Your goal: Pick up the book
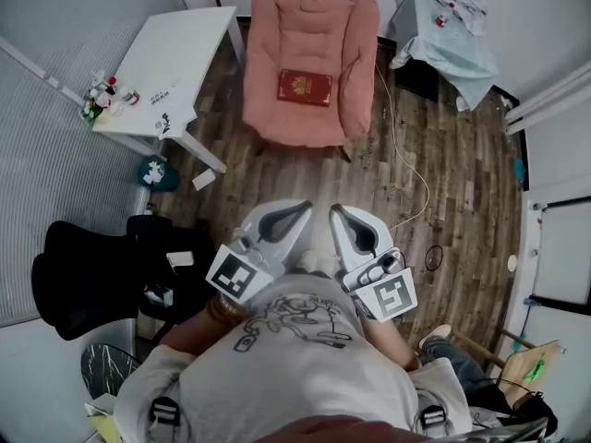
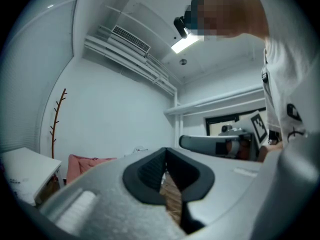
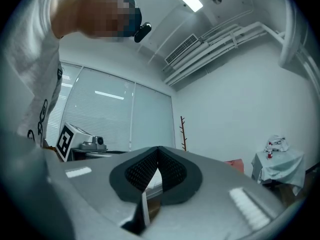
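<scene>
A dark red book [image 1: 305, 87] lies flat on the seat of a pink armchair [image 1: 309, 17] at the far side of the room. Both grippers are held close to the person's chest, well short of the armchair. My left gripper [image 1: 303, 210] is shut with nothing between its pads; in the left gripper view its jaws [image 2: 165, 153] meet, and the armchair [image 2: 82, 163] shows low at the left. My right gripper [image 1: 337, 212] is shut and empty too, its jaws [image 3: 158, 153] meeting in the right gripper view. The book is hidden in both gripper views.
A white table [image 1: 175, 53] with small items stands left of the armchair. A side table under a pale cloth [image 1: 443, 35] stands at its right. A cable [image 1: 406, 155] runs across the wooden floor. A black chair [image 1: 92, 275] sits at the person's left.
</scene>
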The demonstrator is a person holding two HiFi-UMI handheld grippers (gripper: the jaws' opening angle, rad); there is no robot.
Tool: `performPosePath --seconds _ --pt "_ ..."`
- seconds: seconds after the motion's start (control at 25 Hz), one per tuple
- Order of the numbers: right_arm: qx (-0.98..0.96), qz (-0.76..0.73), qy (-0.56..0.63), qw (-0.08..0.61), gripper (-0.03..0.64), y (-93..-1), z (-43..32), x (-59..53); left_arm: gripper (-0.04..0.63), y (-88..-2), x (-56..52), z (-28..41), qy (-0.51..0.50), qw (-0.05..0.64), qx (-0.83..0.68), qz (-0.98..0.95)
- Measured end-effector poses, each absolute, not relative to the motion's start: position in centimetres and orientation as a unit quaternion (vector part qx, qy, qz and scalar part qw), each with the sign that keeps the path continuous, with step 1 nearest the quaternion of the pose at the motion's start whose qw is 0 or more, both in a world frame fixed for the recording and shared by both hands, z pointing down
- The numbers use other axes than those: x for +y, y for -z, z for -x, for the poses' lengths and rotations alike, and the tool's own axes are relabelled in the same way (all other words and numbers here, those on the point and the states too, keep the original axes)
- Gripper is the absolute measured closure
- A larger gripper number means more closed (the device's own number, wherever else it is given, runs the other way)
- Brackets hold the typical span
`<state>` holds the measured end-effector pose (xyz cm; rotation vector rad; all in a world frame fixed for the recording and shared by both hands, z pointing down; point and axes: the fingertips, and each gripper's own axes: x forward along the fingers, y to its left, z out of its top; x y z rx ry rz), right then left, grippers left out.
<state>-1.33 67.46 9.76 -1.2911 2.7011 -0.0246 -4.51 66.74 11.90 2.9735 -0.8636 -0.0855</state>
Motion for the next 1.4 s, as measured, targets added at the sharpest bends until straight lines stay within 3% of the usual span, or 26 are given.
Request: performPosePath --seconds 0.72,1.4 --pt "0.909 0.413 0.008 0.054 0.611 -11.3 -2.5 65.8 0.594 -13.2 64.6 0.5 0.028 0.035 -0.3 -0.953" --pt "0.91 0.412 0.009 0.033 0.611 -12.1 0.5 53.2 0.594 -13.9 52.1 3.1 0.037 0.043 -0.295 -0.954"
